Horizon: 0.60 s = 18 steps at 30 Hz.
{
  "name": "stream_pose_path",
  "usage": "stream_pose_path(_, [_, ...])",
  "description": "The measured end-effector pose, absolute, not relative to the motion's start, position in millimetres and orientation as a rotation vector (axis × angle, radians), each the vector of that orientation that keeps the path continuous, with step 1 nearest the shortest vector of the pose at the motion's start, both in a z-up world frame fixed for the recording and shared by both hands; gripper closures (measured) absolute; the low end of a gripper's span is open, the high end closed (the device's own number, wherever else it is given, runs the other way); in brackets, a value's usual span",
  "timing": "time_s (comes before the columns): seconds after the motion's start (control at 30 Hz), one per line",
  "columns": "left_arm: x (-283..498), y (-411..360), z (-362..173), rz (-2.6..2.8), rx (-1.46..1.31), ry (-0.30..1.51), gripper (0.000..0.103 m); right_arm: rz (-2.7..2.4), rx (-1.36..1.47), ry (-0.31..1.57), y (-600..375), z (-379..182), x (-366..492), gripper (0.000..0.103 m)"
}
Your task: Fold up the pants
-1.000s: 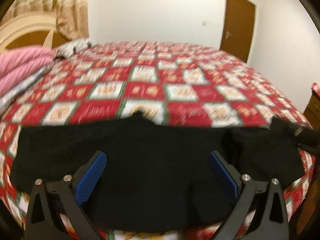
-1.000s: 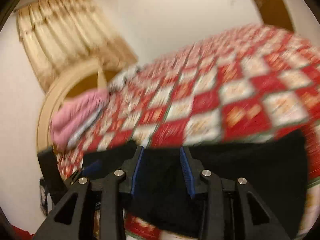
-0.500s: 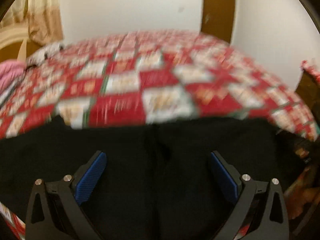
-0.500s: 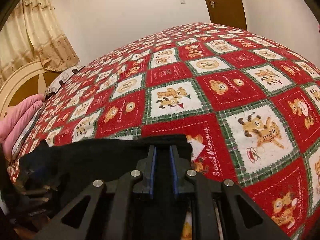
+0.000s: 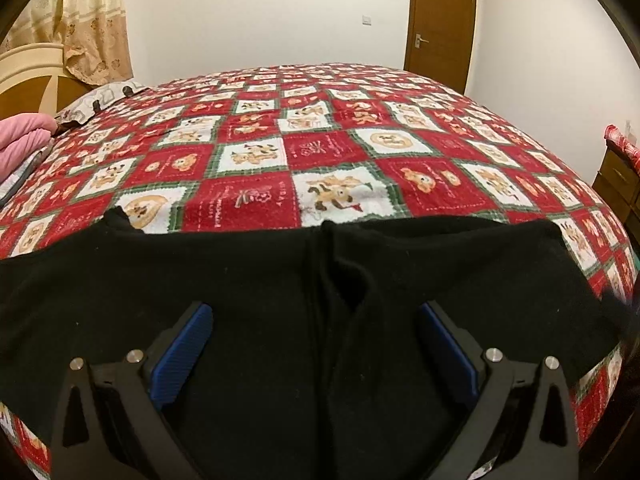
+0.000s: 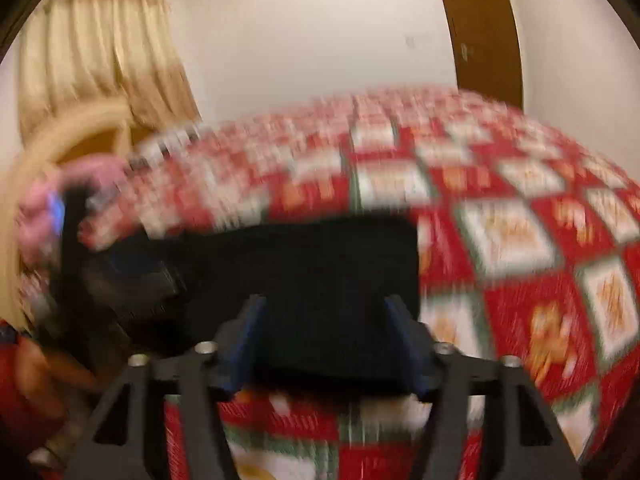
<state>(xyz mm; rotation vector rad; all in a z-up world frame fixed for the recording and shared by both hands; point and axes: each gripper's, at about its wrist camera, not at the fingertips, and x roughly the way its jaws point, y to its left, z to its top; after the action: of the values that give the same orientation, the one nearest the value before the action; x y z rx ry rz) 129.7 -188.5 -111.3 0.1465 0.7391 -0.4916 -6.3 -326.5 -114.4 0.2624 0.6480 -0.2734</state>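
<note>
The black pants (image 5: 280, 300) lay spread sideways along the near edge of the bed, on its red, white and green checked bedspread (image 5: 332, 152), with a soft crease running down their middle. That placement looked deliberate: flat on a broad surface and close to the person, the cloth could be reached from both ends and doubled over without bunching.

The left hand-held gripper (image 5: 316, 344) hung over the middle of the pants with its jaws spread wide. Its blue pads (image 5: 182, 350) stood apart on either side of the crease, gripping nothing; whether they touched the fabric could not be told.

The right hand-held gripper (image 6: 324, 340) appeared in a motion-blurred view at the squared end of the pants (image 6: 320, 272). Its jaws were partly open with black cloth showing between them, but not pinched. The fold itself seemed not yet begun.
</note>
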Motion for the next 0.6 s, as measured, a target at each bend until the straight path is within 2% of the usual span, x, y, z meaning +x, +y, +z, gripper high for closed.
stream_pose_path(0.07, [128.7, -187.2, -108.9, -0.497, 0.151, 0.755, 0.0, -0.316, 0.197, 0.603, -314.9, -121.5, -8.3, 0.036])
stream_pose_path(0.2, [119.4, -175.7, -100.8, -0.493, 0.178, 0.759, 0.0, -0.331, 0.196, 0.634, -312.5, -119.6, -0.5, 0.028])
stream_pose_path(0.3, [113.1, -156.3, -95.0, -0.48, 0.191, 0.734, 0.0, -0.334, 0.221, 0.613, -313.8, -120.9, -3.9, 0.028])
stream_pose_path(0.6, [118.4, 2.1, -86.0, -0.174, 0.01, 0.689, 0.0, -0.361, 0.251, 0.624, -312.4, -119.8, -4.1, 0.027])
